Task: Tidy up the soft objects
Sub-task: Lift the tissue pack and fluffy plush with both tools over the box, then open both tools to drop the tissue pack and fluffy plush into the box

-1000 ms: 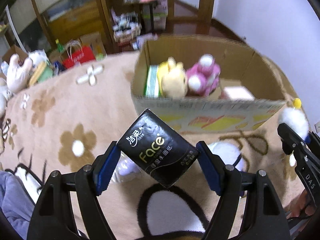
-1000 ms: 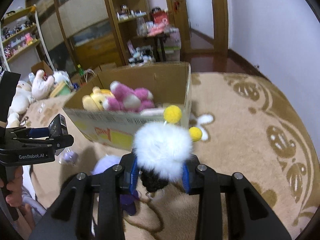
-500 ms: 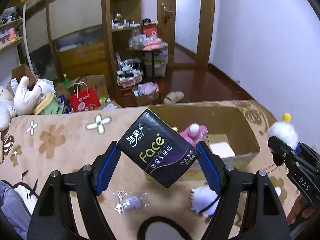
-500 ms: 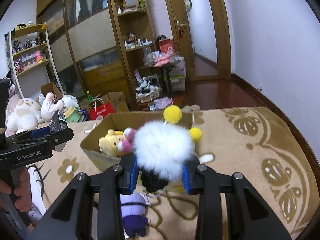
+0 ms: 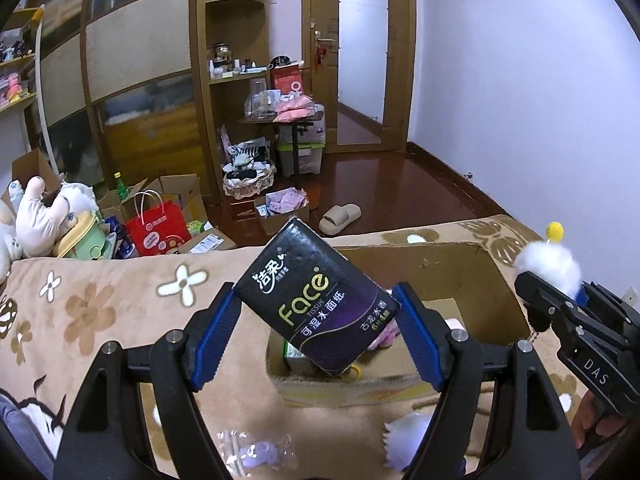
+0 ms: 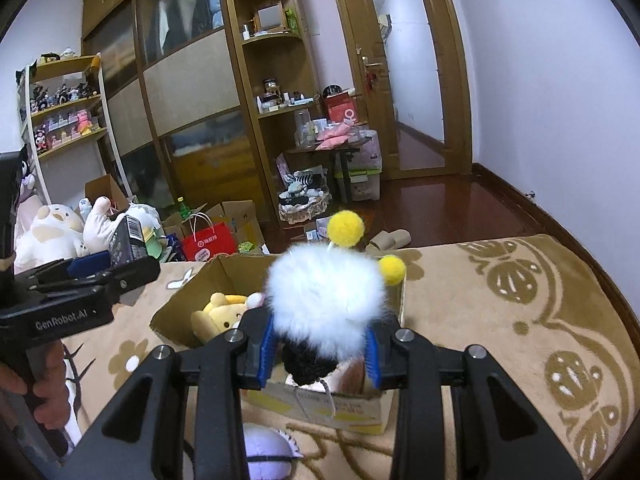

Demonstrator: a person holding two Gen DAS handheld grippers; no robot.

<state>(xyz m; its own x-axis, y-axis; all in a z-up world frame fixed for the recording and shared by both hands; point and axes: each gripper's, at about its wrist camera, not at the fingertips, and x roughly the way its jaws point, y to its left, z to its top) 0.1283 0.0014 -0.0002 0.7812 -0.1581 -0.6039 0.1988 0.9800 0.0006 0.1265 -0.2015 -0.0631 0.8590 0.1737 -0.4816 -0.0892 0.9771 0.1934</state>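
My left gripper [image 5: 316,320] is shut on a black "Face" tissue pack [image 5: 316,300], tilted, held up in front of the open cardboard box [image 5: 460,258]. My right gripper [image 6: 320,350] is shut on a white fluffy toy [image 6: 326,290] with yellow pom-poms and a black lower part, above the near wall of that box [image 6: 320,404]. In the right wrist view a yellow plush [image 6: 218,314] lies inside the box. The right gripper and its toy [image 5: 546,266] show at the right edge of the left wrist view; the left gripper [image 6: 112,264] shows at the left of the right wrist view.
The box stands on a beige flower-patterned blanket [image 5: 100,300]. A bagged purple item [image 5: 256,450] and a purple-white plush [image 6: 268,452] lie on the blanket near me. Beyond the bed edge are a red bag [image 5: 156,230], cartons, plush toys [image 6: 56,232], shelves and a slipper [image 5: 340,218].
Both grippers have risen and tipped upward with their loads, so the box has sunk lower in both views and more of the room shows. Neither grip has changed.
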